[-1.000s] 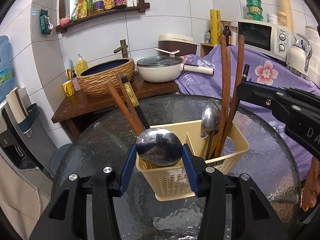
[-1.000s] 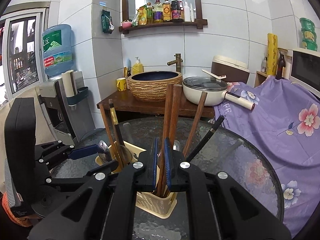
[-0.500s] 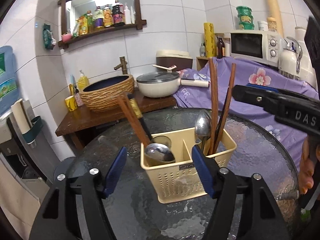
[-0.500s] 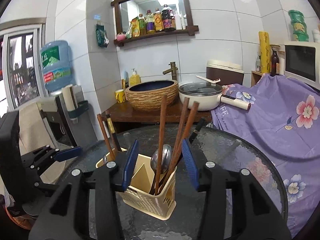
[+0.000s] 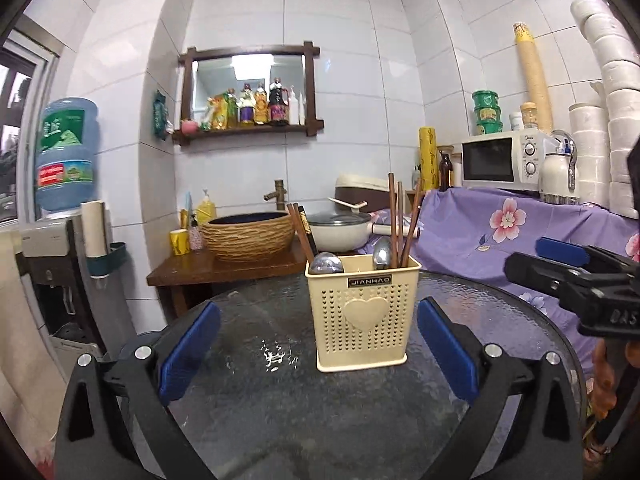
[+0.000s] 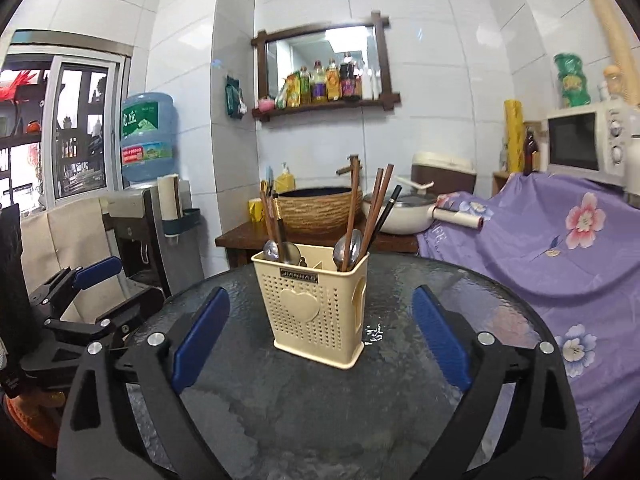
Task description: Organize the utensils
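A cream perforated caddy (image 5: pixel 362 312) (image 6: pixel 316 304) stands upright on the round glass table (image 5: pixel 280 400). Its left compartment holds a spoon (image 5: pixel 326 264) and brown chopsticks (image 5: pixel 302 232). Its right compartment holds another spoon (image 5: pixel 382 254) and more chopsticks (image 5: pixel 394 220). My left gripper (image 5: pixel 318 306) is back from the caddy, its jaws opening wide with nothing between the pads. My right gripper (image 6: pixel 320 296) is likewise back from the caddy, jaws opening and empty. Each gripper shows at the edge of the other's view: the right gripper (image 5: pixel 560 256), the left gripper (image 6: pixel 96 272).
Behind the table a wooden stand (image 5: pixel 224 272) carries a woven basin (image 5: pixel 248 236) and a lidded pan (image 5: pixel 340 232). A purple flowered cloth (image 5: pixel 500 232) covers the counter at right, under a microwave (image 5: pixel 500 160). A water dispenser (image 5: pixel 64 208) stands at left.
The left gripper let go of the spoon and the right gripper let go of the chopsticks. Both opened wide and drew back from the caddy, which now looks smaller and farther off.
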